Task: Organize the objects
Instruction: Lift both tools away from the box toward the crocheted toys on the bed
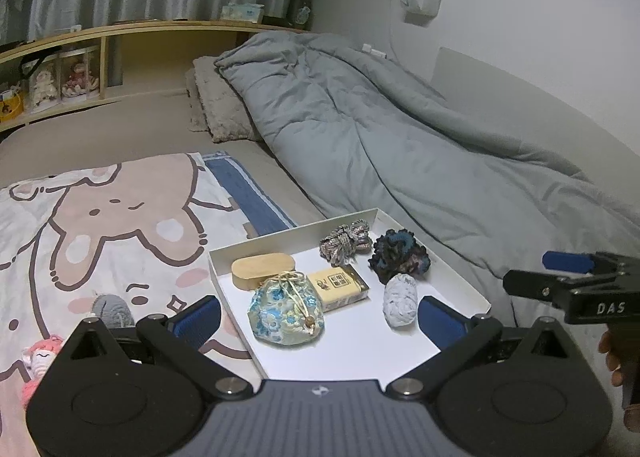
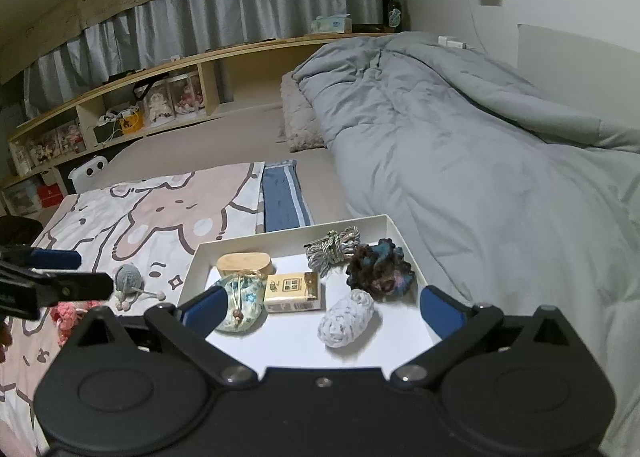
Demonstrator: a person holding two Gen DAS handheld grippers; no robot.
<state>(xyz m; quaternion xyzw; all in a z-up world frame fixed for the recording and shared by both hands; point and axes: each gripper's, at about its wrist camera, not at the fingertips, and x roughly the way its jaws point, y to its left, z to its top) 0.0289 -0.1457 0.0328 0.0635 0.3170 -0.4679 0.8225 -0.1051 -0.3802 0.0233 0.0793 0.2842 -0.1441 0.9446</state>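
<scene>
A white tray (image 1: 360,349) (image 2: 388,349) lies on the bed. In it are a floral drawstring pouch (image 1: 286,311) (image 2: 240,303), an oval wooden box (image 1: 262,269) (image 2: 245,263), a yellow box (image 1: 338,287) (image 2: 294,291), a rope bundle (image 1: 346,243) (image 2: 332,247), a dark crocheted scrunchie (image 1: 398,259) (image 2: 378,269) and a white yarn cocoon (image 1: 400,303) (image 2: 346,319). My left gripper (image 1: 318,317) (image 2: 68,273) is open over the tray's near side and holds nothing. My right gripper (image 2: 324,313) (image 1: 552,275) is open too, also empty.
A grey crocheted mouse (image 2: 128,281) (image 1: 112,309) and a pink crocheted doll (image 1: 38,361) (image 2: 68,315) lie on the cartoon blanket (image 1: 120,217) left of the tray. A bunched grey duvet (image 1: 400,137) fills the right. A wooden shelf (image 2: 160,97) runs along the back.
</scene>
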